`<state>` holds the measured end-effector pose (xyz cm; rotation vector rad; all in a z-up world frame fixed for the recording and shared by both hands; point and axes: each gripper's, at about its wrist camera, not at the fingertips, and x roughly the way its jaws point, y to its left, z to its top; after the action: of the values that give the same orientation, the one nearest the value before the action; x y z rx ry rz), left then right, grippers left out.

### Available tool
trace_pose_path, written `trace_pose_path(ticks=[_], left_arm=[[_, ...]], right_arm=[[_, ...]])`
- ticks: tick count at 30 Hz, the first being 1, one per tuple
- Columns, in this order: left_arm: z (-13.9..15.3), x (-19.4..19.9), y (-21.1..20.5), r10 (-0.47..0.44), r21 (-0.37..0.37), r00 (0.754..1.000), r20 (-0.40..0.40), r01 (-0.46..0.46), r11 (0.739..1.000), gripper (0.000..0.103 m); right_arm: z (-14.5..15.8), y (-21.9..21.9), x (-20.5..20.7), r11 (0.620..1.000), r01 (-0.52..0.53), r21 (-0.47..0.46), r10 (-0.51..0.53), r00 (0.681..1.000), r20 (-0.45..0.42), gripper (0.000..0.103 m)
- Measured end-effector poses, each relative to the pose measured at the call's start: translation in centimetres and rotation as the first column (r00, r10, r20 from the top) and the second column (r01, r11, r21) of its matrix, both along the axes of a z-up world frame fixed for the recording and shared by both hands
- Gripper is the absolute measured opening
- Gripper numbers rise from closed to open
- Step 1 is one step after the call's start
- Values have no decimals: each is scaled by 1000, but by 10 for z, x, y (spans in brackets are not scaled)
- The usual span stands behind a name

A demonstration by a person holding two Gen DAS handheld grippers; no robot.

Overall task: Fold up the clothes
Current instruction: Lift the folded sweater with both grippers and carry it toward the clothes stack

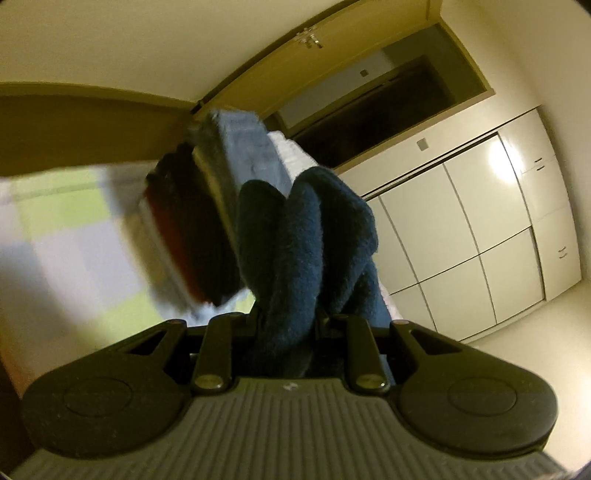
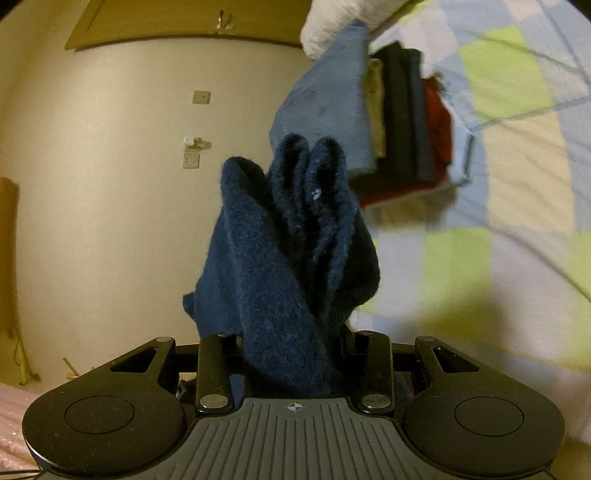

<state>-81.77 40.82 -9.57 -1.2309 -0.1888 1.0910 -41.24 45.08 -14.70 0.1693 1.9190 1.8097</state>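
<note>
A dark blue fleecy garment (image 1: 306,251) bunches up in thick folds straight out of my left gripper (image 1: 288,332), which is shut on it; the fingertips are buried in the cloth. The same dark blue garment (image 2: 291,258) rises from my right gripper (image 2: 295,343), also shut on it with its tips hidden. Behind it a stack of folded clothes (image 1: 207,206) lies on the bed, with a light blue piece on top, then tan, black and red layers. In the right wrist view the stack of folded clothes (image 2: 402,125) sits just beyond the held garment.
A checked bedspread (image 2: 498,184) in green, lilac and white covers the bed under the stack. A white pillow or towel (image 2: 332,22) lies past the stack. White wardrobe doors (image 1: 461,229), a doorway (image 1: 388,110) and a plain wall (image 2: 110,184) surround the bed.
</note>
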Motion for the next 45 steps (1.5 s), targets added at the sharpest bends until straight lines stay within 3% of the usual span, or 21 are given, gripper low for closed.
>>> trace_pose_path(ticks=[5, 9, 17, 20, 24, 27, 32, 41, 44, 45], left_arm=[[9, -17, 84, -95, 32, 995, -2, 95, 995, 18], [19, -20, 151, -202, 62, 979, -13, 202, 977, 18], [44, -36, 279, -415, 122, 910, -22, 414, 902, 18], [59, -43, 320, -455, 161, 890, -40, 455, 876, 18], [66, -48, 362, -483, 196, 875, -34, 480, 855, 18], [55, -50, 382, -497, 183, 867, -27, 493, 850, 18], [9, -52, 404, -505, 94, 863, 5, 503, 859, 18], [-57, -43, 432, -486, -33, 874, -2, 486, 873, 19], [-70, -44, 438, -471, -43, 881, -46, 469, 882, 24], [-73, -45, 440, -463, -48, 884, -64, 461, 886, 27]], right_arm=[[17, 39, -17, 995, 96, 31, -96, 995, 4, 38], [26, 63, -29, 973, 225, 47, -225, 974, 1, 38], [54, 125, -60, 901, 433, 41, -433, 901, 1, 38], [66, 152, -71, 867, 496, 40, -497, 868, 2, 38], [67, 182, -77, 852, 522, 28, -523, 852, 18, 38], [59, 201, -80, 845, 534, 4, -534, 845, 33, 38], [47, 233, -85, 832, 554, -35, -551, 832, 60, 39], [-21, 261, -75, 824, 546, -152, -530, 837, 135, 39], [-39, 269, -76, 817, 560, -139, -532, 824, 194, 45], [-44, 271, -76, 814, 567, -125, -535, 816, 220, 54]])
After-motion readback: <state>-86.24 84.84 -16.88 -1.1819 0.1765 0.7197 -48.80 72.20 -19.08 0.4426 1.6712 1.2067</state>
